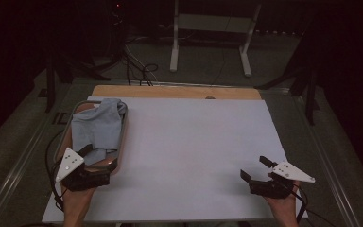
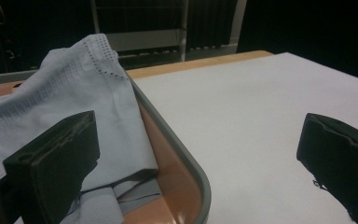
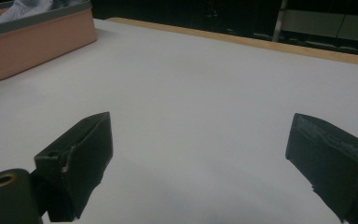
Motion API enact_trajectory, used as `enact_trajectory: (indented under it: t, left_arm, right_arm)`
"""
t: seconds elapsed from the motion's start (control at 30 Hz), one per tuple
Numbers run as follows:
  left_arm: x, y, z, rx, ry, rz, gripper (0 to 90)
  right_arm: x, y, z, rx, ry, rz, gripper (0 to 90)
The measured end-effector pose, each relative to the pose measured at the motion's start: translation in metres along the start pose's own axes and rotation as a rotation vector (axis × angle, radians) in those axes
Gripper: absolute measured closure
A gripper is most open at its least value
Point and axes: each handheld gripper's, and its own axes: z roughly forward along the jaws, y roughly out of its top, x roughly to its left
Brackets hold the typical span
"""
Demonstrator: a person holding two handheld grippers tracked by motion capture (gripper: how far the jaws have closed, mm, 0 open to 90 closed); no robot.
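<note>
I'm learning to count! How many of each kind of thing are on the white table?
Pale blue cloth garment: 1
Orange plastic basin with grey rim: 1
Black two-jaw gripper: 2 (left, right)
Total: 4

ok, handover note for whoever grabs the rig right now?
Left gripper: jaws open, nothing held, at the near end of the tray, one jaw over the cloth.
Right gripper: jaws open, empty, above the bare white board at the near right.
Grey cloth: crumpled in the tray at the board's left edge.
Done: nothing visible.
Left: probably grasp the cloth and bring it onto the board.
</note>
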Motion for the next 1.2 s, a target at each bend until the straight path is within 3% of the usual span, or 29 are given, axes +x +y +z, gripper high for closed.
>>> enact_trajectory:
  t: [0.37,0.57,0.9,1.1,1.2]
  left_arm:
    - [0.005,0.003,-0.002,-0.018,0.000,-0.035,0.5]
    - [0.008,0.011,-0.004,-0.032,0.010,-0.032,0.6]
    - [0.019,0.020,-0.004,-0.063,-0.022,-0.047,0.6]
    - [0.025,0.027,-0.001,-0.080,-0.046,-0.095,0.6]
    - [0.028,0.031,0.002,-0.091,-0.051,-0.099,0.6]
  right_arm:
    - [0.000,-0.001,-0.001,0.003,-0.010,-0.008,7.7]
    - [0.000,-0.003,-0.001,0.009,-0.008,-0.001,7.7]
    - [0.000,-0.004,-0.003,0.003,-0.012,-0.003,7.6]
    - [0.002,-0.003,-0.002,0.004,-0.011,-0.010,7.6]
    - [0.001,-0.003,-0.002,0.004,-0.011,-0.008,7.7]
